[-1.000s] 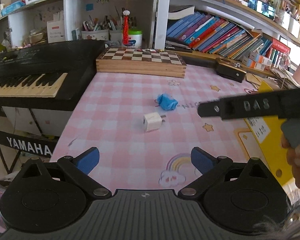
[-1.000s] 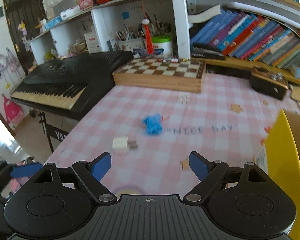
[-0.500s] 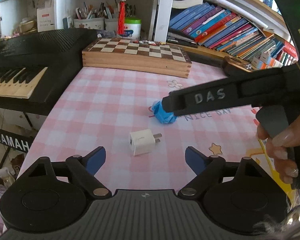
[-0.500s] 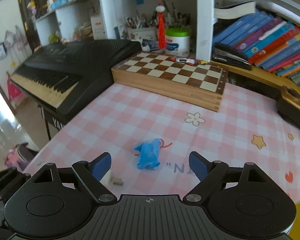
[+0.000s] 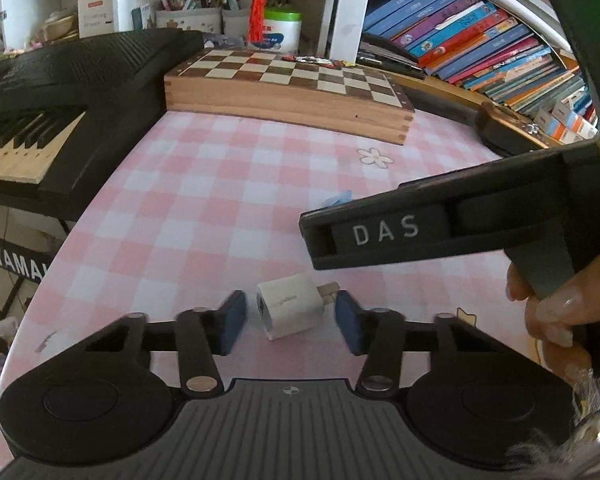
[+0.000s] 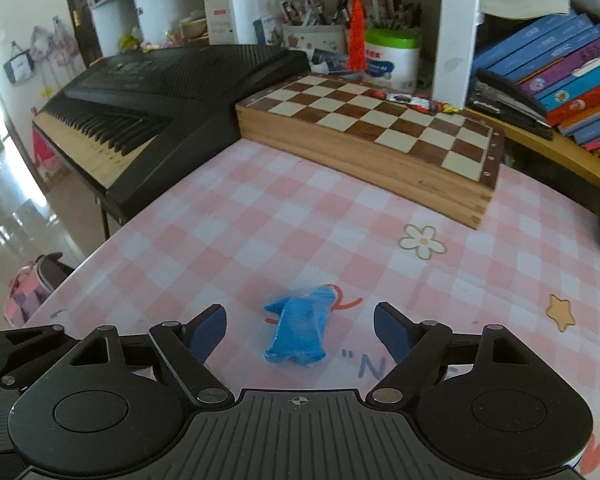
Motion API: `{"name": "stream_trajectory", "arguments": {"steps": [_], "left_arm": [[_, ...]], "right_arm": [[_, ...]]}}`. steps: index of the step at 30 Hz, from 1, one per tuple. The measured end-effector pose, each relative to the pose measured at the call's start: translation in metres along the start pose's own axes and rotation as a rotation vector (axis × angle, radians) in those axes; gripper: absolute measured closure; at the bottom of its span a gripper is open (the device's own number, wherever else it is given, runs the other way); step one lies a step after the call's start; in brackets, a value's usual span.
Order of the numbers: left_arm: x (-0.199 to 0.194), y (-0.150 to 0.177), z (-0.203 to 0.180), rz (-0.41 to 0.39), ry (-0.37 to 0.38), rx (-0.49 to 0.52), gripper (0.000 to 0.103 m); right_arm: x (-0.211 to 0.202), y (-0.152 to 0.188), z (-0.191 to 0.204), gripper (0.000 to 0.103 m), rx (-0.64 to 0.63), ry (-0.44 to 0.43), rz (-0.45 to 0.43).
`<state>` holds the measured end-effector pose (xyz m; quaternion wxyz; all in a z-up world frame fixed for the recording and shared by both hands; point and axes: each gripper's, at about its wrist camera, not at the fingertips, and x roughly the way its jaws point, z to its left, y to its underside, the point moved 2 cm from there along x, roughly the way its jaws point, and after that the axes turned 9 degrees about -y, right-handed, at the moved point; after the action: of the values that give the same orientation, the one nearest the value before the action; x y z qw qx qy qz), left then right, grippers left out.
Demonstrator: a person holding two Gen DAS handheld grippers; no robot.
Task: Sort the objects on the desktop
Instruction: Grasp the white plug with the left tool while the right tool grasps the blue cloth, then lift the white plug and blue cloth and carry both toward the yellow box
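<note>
A white plug adapter lies on the pink checked tablecloth between the blue pads of my left gripper. Those jaws are closing around it, with a small gap still visible on each side. A crumpled blue wrapper lies between the fingers of my right gripper, whose jaws are also closing but stand well apart from it. In the left wrist view the right gripper's black body marked DAS crosses above the adapter and hides most of the wrapper.
A wooden chessboard box lies at the back of the table. A black keyboard stands to the left beyond the table edge. Shelves with books and pen cups fill the back. A hand holds the right gripper.
Both grippers came forward and down toward the table. The left jaws narrowed around the white adapter. The right gripper came over the blue wrapper and its jaws narrowed slightly.
</note>
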<state>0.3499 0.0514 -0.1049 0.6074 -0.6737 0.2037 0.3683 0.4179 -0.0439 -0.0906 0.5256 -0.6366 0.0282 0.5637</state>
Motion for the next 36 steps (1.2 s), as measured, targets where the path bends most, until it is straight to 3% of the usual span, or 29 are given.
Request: {"name": "stream_trajectory", "arguments": {"steps": [8, 11, 15, 20, 36], "left_arm": [[-0.01, 0.007, 0.02, 0.002, -0.001, -0.033, 0.07], [-0.02, 0.011, 0.033, 0.0, -0.003, -0.059, 0.07], [-0.033, 0.016, 0.048, -0.004, -0.006, -0.104, 0.07], [-0.049, 0.019, 0.059, -0.022, 0.004, -0.141, 0.07], [-0.125, 0.026, 0.071, -0.139, 0.115, -0.103, 0.07]], "right_arm": [[0.011, 0.003, -0.005, 0.037, 0.028, -0.024, 0.024], [0.013, 0.004, -0.005, 0.048, 0.021, -0.022, 0.035], [0.013, 0.004, -0.003, 0.075, -0.008, -0.009, 0.04], [-0.002, 0.005, 0.002, 0.076, -0.007, 0.005, 0.012], [-0.101, 0.032, 0.047, 0.076, 0.074, 0.069, -0.176]]}}
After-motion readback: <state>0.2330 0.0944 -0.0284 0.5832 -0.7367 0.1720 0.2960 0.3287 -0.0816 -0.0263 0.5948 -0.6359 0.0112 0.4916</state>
